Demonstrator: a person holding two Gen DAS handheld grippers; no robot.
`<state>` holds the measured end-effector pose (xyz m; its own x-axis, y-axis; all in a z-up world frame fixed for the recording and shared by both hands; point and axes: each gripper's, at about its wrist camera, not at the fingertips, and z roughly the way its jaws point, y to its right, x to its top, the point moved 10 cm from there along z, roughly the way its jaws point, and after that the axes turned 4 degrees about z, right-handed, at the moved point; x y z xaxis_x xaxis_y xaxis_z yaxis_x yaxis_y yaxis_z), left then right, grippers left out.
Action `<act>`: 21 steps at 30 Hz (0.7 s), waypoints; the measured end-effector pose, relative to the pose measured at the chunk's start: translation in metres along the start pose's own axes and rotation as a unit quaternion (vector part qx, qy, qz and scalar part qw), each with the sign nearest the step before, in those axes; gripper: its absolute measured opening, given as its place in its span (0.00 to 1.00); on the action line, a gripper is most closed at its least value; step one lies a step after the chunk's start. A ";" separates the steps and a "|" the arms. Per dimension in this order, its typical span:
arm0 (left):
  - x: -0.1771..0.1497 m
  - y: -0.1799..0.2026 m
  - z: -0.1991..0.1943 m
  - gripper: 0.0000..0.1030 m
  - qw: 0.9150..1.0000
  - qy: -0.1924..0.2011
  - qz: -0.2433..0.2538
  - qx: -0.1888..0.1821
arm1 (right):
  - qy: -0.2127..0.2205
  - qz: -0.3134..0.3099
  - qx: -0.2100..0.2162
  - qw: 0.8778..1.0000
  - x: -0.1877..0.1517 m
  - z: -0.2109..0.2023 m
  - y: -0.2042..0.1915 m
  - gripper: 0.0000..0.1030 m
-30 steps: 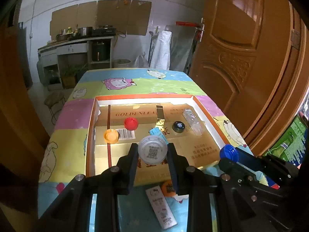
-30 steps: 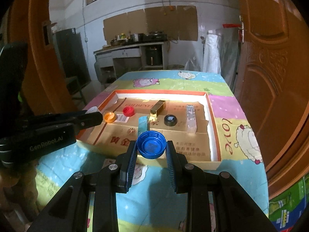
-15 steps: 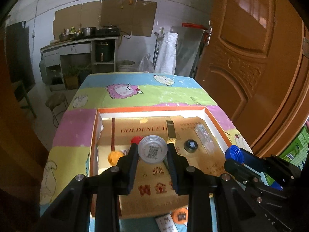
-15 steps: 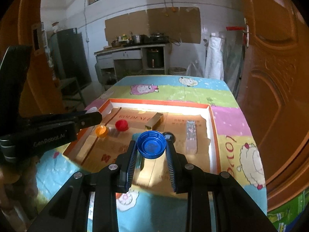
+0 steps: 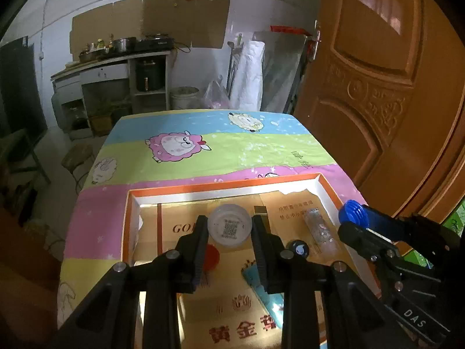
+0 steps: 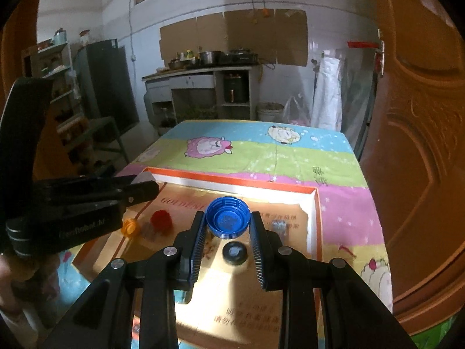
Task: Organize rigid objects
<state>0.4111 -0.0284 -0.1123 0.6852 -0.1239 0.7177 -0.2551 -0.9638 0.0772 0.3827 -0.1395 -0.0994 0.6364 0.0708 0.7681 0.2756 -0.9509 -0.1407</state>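
My left gripper [image 5: 229,228] is shut on a clear white cap with a QR code [image 5: 229,225], held above the shallow orange-rimmed box [image 5: 221,187]. My right gripper [image 6: 228,222] is shut on a blue bottle cap [image 6: 228,218], also above the box [image 6: 232,181]; it shows in the left wrist view too [image 5: 353,215]. In the box lie a red cap [image 6: 160,220], an orange cap [image 6: 130,226], a black cap [image 6: 234,253], a clear plastic piece [image 5: 319,229] and a light blue card [image 5: 264,290].
The box sits on a table with a colourful cartoon sheep cloth [image 5: 203,145]. A brown wooden door [image 5: 392,101] stands close on the right. A kitchen counter [image 6: 203,72] is at the far wall.
Both grippers have moved forward over the box, still holding their caps. The items on the cloth in front of the box have dropped out of the left wrist view.
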 end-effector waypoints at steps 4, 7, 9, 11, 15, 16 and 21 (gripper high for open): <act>0.006 0.001 0.009 0.29 1.000 -0.004 0.007 0.003 | -0.008 -0.004 -0.001 1.000 0.003 0.011 0.005 0.30; 0.009 0.001 0.015 0.29 1.000 -0.007 0.013 0.005 | -0.013 -0.006 -0.001 1.000 0.005 0.020 0.008 0.30; 0.010 0.001 0.018 0.29 1.000 -0.009 0.016 0.006 | -0.016 -0.007 -0.001 1.000 0.005 0.023 0.010 0.30; 0.011 0.001 0.021 0.29 1.000 -0.011 0.017 0.007 | -0.019 -0.008 -0.001 1.000 0.007 0.028 0.011 0.30; 0.014 0.001 0.030 0.29 1.000 -0.019 0.016 0.004 | -0.024 -0.009 0.001 1.000 0.010 0.036 0.013 0.30; 0.015 0.000 0.032 0.29 1.000 -0.021 0.016 0.003 | -0.026 -0.009 0.001 1.000 0.011 0.039 0.014 0.30; 0.016 -0.002 0.046 0.29 0.999 -0.039 0.005 -0.008 | -0.036 -0.012 0.001 0.999 0.013 0.052 0.017 0.30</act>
<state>0.4538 -0.0396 -0.1329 0.7333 -0.1521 0.6627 -0.2723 -0.9588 0.0812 0.4334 -0.1388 -0.1243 0.6804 0.1152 0.7237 0.2930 -0.9480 -0.1246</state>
